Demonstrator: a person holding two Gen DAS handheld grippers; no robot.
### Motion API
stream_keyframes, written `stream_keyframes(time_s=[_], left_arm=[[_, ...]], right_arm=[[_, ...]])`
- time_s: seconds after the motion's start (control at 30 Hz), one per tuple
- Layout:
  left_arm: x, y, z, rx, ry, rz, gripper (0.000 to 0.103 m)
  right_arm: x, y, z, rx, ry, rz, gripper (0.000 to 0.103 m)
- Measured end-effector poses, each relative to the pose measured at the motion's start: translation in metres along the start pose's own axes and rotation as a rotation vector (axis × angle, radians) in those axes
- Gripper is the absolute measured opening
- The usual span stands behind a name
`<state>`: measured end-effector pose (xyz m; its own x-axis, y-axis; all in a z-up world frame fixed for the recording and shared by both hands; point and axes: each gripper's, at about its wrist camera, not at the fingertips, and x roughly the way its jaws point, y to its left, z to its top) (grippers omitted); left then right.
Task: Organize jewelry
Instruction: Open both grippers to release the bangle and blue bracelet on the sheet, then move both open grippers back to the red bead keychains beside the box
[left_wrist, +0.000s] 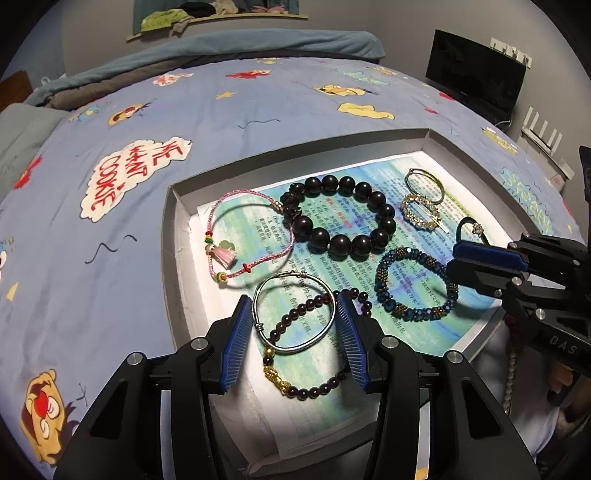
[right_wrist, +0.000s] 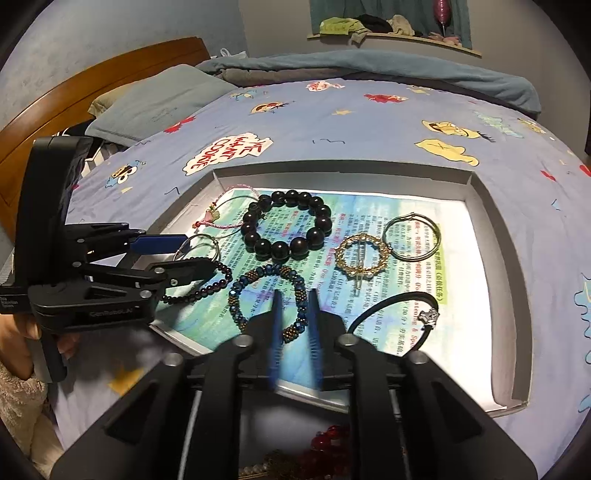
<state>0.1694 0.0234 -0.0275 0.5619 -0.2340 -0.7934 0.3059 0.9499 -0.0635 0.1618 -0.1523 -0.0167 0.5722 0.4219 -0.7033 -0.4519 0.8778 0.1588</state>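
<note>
left gripper (left_wrist: 291, 332): we see its jaws standing about half open around the near arc of the silver bangle (left_wrist: 294, 312), pads beside the wire and not pressing as far as we can tell, so we count it as holding nothing.
right gripper (right_wrist: 295, 325): narrow gap, blue pads either side of the blue beaded bracelet (right_wrist: 268, 295); the pads are blurred, and they don't look to be pinching the beads.
where the jewelry is: all of it lies in the shallow grey box (right_wrist: 491, 206) on the bed. The black bead bracelet (right_wrist: 286, 225) sits at the box's far middle and the pink cord bracelet (left_wrist: 251, 236) at its far left. The gold ring clip (right_wrist: 364, 256) and the thin hoop (right_wrist: 412, 238) are toward its right, and the black cord with a charm (right_wrist: 428, 315) is at its near right.
risk, tangle: the bangle overlaps the dark red bead bracelet (left_wrist: 306, 354), so lifting one could drag the other.
risk, slip: we guess thin wire and round beads could roll out of a loose pinch.
risk, crowding: the two grippers work side by side in the box and could bump.
readable writing: "WE WANT COOKIE" (left_wrist: 129, 177) on the bedsheet beyond the box; "DAS" on one gripper body, something like "GenRobot.AI" on the other. The paper lining the box is printed, but too small for us to read.
</note>
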Motion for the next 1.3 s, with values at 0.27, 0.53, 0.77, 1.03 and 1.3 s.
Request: stream_keyframes(time_s=[0.27, 0.53, 0.77, 1.03, 1.3], left_arm=[[-0.018, 0.002, -0.001, -0.02, -0.043, 0.007, 0.061], [-0.034, -0.004, -0.004, -0.017, -0.077, 0.014, 0.068], [-0.044, -0.009, -0.007, -0.012, -0.097, 0.02, 0.071], [-0.058, -0.012, -0.013, -0.022, -0.119, 0.02, 0.076], [-0.07, -0.012, -0.02, -0.047, -0.141, 0.038, 0.085]], right_arm=[[-0.005, -0.002, 0.0, -0.002, -0.016, -0.052, 0.036], [-0.012, -0.002, 0.0, -0.002, -0.043, -0.105, 0.05], [-0.02, -0.002, 0.001, 0.001, -0.073, -0.16, 0.07], [-0.036, -0.007, 0.001, 0.025, -0.124, -0.226, 0.088], [-0.052, -0.008, -0.001, 0.036, -0.166, -0.254, 0.097]])
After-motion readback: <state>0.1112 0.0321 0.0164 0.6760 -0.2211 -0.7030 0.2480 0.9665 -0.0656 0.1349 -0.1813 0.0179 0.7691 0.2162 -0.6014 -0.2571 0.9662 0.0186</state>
